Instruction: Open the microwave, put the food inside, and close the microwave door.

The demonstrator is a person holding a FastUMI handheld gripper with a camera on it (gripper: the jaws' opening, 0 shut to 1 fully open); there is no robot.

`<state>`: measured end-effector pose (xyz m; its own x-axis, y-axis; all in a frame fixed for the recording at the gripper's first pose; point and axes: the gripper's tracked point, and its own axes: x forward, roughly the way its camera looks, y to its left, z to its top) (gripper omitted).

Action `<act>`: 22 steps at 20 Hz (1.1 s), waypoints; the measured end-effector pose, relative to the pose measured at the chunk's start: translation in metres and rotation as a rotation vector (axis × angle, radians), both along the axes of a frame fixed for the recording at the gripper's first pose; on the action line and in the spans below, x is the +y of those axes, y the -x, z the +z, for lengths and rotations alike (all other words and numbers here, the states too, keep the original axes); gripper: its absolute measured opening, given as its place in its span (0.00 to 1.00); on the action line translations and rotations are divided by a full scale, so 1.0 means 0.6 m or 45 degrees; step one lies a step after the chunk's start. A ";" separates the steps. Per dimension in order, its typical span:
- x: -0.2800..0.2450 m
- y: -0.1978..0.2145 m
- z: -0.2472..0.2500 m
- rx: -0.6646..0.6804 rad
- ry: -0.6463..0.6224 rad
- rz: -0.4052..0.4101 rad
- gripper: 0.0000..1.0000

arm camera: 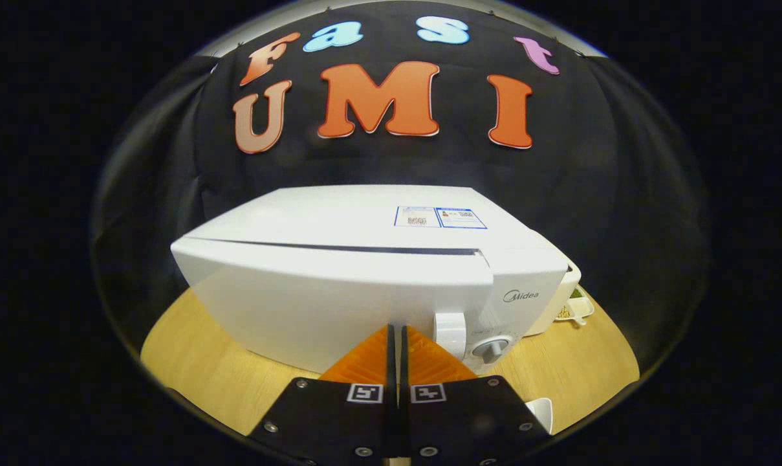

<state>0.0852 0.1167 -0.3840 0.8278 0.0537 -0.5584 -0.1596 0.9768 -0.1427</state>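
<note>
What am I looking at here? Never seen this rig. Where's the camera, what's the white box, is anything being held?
The camera rides on a handheld two-finger gripper and looks forward along its fingers, the two wedges at the bottom. They are pressed together with nothing between them, so nothing is held.

The white box just ahead of them is a microwave on a wooden table. Its door is closed, with the door handle and a control knob just beyond the fingertips.

Behind the microwave's knob side sits a white container with what looks like food, partly hidden. A small white object lies beside the gripper body; I can't tell what it is.
</note>
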 end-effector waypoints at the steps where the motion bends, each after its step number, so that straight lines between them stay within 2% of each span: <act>1: -0.001 0.000 0.000 -0.005 0.013 0.008 0.01; 6: -0.006 -0.014 0.001 0.006 -0.042 -0.045 0.01; 10: -0.006 -0.017 0.023 -0.059 0.024 -0.033 0.01; 13: 0.015 -0.015 0.086 -0.159 0.004 -0.004 0.01; 19: 0.070 0.017 0.287 -0.350 -0.088 0.169 0.04; 21: 0.076 0.020 0.364 -0.405 -0.131 0.193 0.10; 22: 0.075 0.023 0.402 -0.431 -0.154 0.196 0.17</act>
<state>0.0713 0.1617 -0.1430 0.9412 0.2402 -0.2374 -0.2691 0.9581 -0.0978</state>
